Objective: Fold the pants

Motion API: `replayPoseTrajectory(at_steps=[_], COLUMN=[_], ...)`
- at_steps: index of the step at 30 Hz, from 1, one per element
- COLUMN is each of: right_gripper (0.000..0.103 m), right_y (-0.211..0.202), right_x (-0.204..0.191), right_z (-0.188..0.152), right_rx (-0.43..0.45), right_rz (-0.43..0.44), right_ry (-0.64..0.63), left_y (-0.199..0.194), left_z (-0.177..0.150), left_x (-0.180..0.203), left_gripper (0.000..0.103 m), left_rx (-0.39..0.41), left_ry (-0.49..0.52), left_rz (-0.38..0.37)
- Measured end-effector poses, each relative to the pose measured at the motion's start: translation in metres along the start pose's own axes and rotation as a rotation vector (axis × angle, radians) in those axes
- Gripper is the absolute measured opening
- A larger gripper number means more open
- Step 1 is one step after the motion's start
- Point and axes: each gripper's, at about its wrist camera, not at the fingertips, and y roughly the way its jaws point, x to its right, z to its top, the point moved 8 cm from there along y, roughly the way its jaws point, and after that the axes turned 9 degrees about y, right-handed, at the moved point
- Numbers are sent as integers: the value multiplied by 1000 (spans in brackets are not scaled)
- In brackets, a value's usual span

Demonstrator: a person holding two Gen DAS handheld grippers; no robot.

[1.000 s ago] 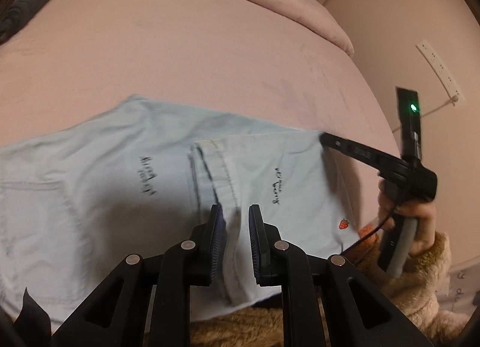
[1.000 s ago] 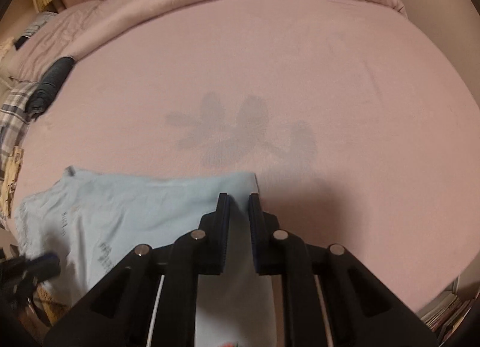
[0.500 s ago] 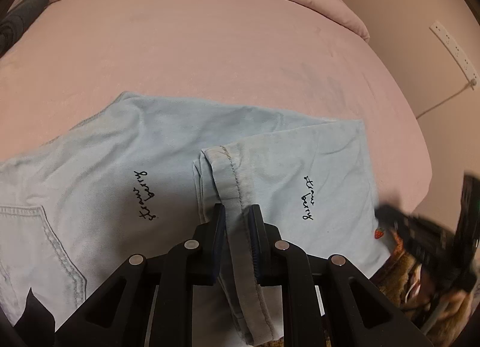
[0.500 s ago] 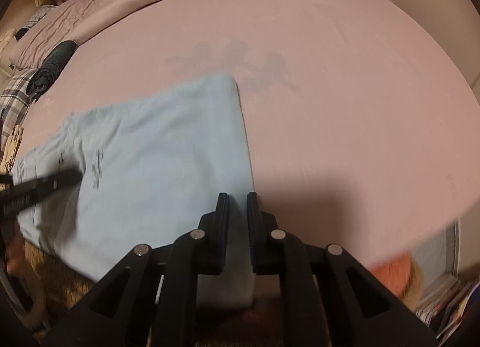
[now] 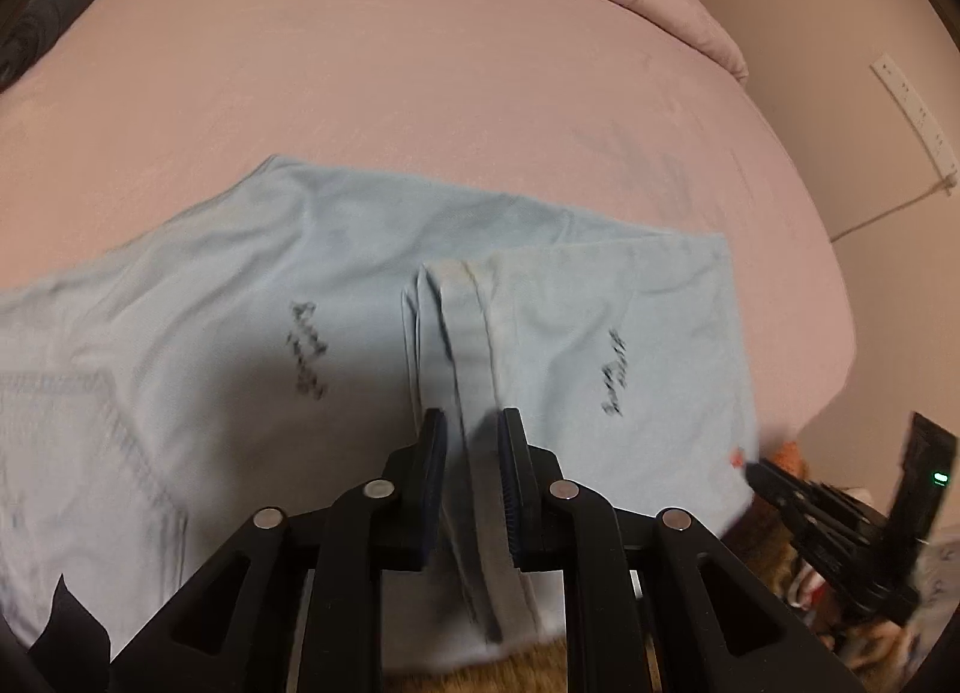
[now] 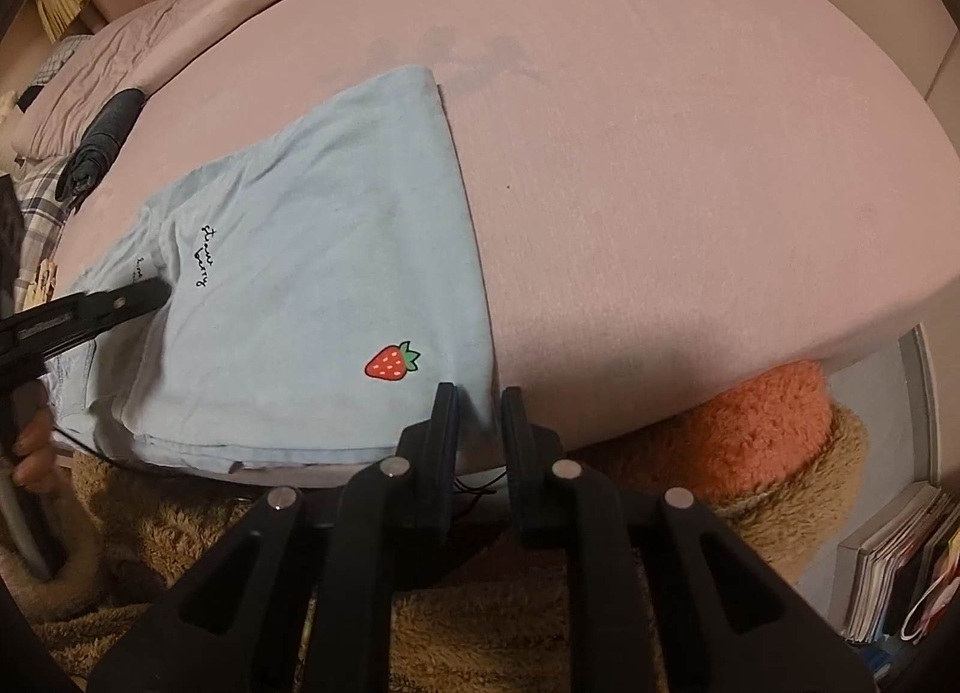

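Light-blue pants (image 6: 312, 285) | half-folded on pink bed (image 6: 690, 153) | left gripper (image 5: 471, 423) jaws nearly closed, pinching hem band | right gripper (image 6: 477, 396) jaws nearly closed on fold corner | advice: lay both corners level, release together.

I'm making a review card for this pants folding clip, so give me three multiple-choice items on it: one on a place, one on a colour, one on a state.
1. Where do the pants lie?
A. on the pink bed
B. on a chair
C. on the floor

2. What colour is the strawberry on the pants?
A. blue
B. red
C. yellow

3. What are the left tongs doing?
A. hanging wide open over bare sheet
B. holding a book
C. closed on the hem

Key: 1 A, the pale blue cloth is spread over the pink sheet; 2 B, a red berry with a green top shows in the right wrist view; 3 C, the hem band runs between the nearly shut pads in the left wrist view.
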Motion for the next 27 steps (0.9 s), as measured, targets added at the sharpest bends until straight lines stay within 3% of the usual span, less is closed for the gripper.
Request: replayPoseTrajectory(at_steps=[3,6,8,10,12,14,16,19,23,27], right_gripper=[16,19,30,32,32,40,46,50,57,67], right_y=[-9,-19,-20,-15,-7,2,8,13,15,10], right_x=[-8,-19,-33,-53,-73,-88,-102,-121,-136,-145], right_z=[14,33,44,52,54,51,46,46,53,64], right_rx=[23,67,91,96,93,74,55,44,60,70], right_rz=[10,26,12,-15,-38,-53,-39,-42,-50,-13], right_ry=[10,-2,-43,-99,-155,-184,-211,-248,-269,-273], left_y=[-25,-49,-61,-68,-75,-85,-101,-125,-148,-148], left_z=[-2,-3,-5,-10,-16,-20,-22,-26,-37,-55], left_x=[-8,-28,-44,-60,-74,-87,-102,-121,-162,-193], left_gripper=[14,14,16,30,36,41,59,76,79,79], left_rx=[48,106,132,147,158,165,195,256,307,295], left_ry=[-16,-53,-82,-121,-160,-188,-204,-224,-305,-406], left_rz=[-24,17,63,90,94,110,153,224,283,307])
